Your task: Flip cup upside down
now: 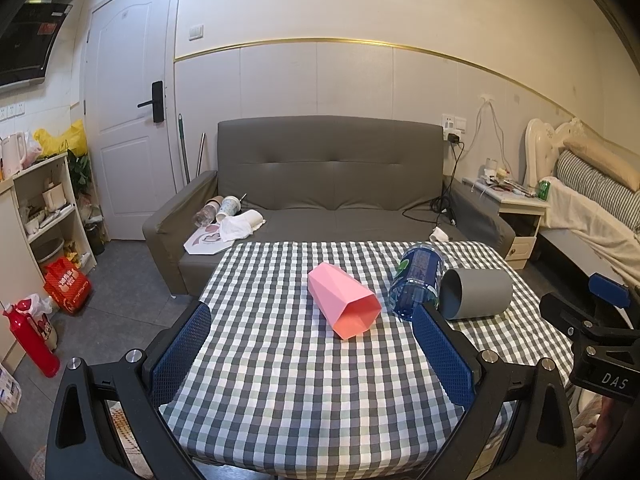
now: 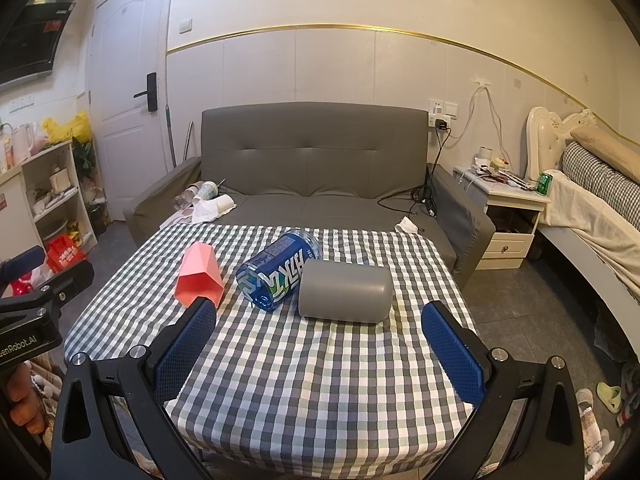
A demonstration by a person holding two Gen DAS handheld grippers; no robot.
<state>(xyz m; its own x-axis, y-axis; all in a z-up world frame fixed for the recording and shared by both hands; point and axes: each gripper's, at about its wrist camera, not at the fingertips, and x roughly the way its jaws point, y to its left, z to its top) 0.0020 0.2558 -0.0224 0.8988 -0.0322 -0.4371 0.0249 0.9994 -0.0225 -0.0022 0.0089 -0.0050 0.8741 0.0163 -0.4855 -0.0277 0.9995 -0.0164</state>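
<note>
Three cups lie sideways mid-table [image 2: 280, 380] — pink cup [image 1: 343, 300], blue cup [image 2: 278, 274], grey cup [image 2: 346, 291] — my left tool [image 1: 312, 344] and right tool [image 2: 320, 344] both gaping, holding nothing.

Two wrist fisheye views, both held low at near edge of checked table [image 1: 304, 400] [image 2: 320, 392], faced toward grey sofa [image 1: 332, 168] [image 2: 316, 148]. Left view set further left. Tabletop, sofa, door shared.

pink faceted cup [image 1: 343, 298] | on its side, mouth toward near edge | mid-table [image 1: 280, 380], left of blue cup [image 1: 416, 280] | grey cup [image 1: 476, 294] also toppled, touching blue cup, nearer right edge
</note>
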